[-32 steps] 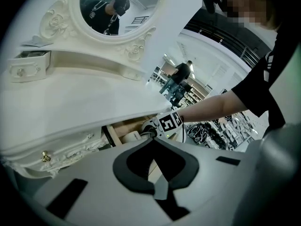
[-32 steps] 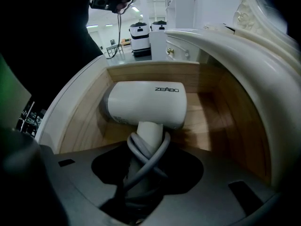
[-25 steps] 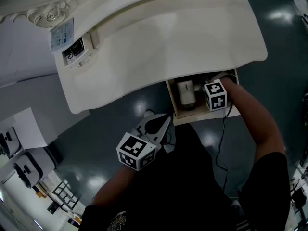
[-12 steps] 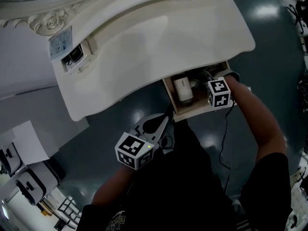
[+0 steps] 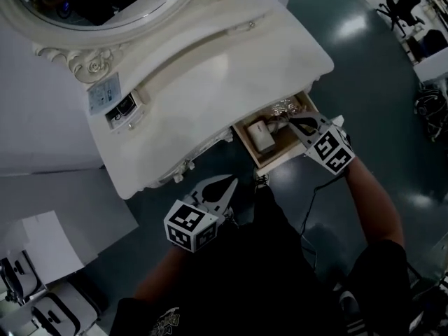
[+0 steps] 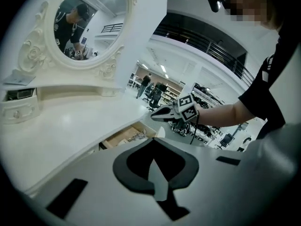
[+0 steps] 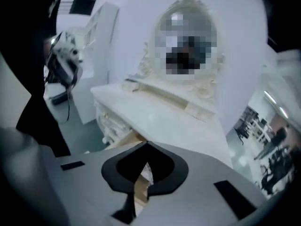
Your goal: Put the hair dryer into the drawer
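Head view looks steeply down on a glossy white bench [image 5: 210, 82] with a curved, moulded front edge. An oval mirror [image 5: 105, 5] in a carved, scrolled frame stands along its back edge. Under the front edge, near the bench's right corner, a shallow drawer [image 5: 285, 157] of pale bare wood stands pulled out. The hair dryer [image 5: 263, 136] lies inside it toward the left wall, a smooth, blocky white plastic body with rounded corners. Behind it, at the drawer's back, sits a crinkled silvery tangle [image 5: 283, 106] too small to identify.

The right gripper [image 5: 294, 122] hangs over the drawer's right front corner. Its dark, pointed fingers are clenched tip to tip with nothing between them, clear of the hair dryer. A thin black cable [image 5: 313, 201] trails from it over the floor [image 5: 364, 82], which is dark, polished and reflective.

The left gripper [image 5: 229, 180] is held in front of the bench's front edge, left of the drawer and apart from it. Its fingers are likewise pressed together and empty. Left gripper view shows the drawer's raw wooden inside below the smooth bench top, with the right gripper in the air above it.
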The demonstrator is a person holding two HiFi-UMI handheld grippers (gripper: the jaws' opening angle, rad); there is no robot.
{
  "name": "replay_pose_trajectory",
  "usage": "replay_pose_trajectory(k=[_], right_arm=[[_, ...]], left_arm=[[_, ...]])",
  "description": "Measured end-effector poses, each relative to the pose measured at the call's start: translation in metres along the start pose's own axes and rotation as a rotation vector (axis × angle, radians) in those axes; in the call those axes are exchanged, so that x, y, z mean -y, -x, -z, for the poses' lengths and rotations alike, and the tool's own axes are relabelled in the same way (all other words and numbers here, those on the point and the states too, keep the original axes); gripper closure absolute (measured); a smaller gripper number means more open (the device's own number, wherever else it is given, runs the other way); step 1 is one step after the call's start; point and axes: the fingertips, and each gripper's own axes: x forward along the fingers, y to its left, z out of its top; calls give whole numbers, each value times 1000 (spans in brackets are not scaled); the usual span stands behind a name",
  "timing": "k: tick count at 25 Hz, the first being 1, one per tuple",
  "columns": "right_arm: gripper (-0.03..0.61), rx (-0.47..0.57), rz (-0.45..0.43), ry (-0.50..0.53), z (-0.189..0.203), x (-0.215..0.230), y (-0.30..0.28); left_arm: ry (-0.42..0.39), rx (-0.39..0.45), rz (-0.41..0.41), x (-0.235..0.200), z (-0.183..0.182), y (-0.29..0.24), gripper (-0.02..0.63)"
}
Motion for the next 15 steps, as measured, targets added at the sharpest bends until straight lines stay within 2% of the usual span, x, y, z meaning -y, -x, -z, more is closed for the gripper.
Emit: replay_pose_trajectory(k=[4,7,11,15], right_arm=[[549,274,144,-390,-47,-17,74],[549,418,261,-584,-65,-39,121],[549,545,365,-728,-84,-82,164],[549,609,414,-789,-101,-129,188]], left_arm=[[-31,47,23,15,-7,33,611],[-51,84,47,24,-14,57,611],[-77,122,92,39,-16,82,611],[-100,136,143,56,-11,102,611]])
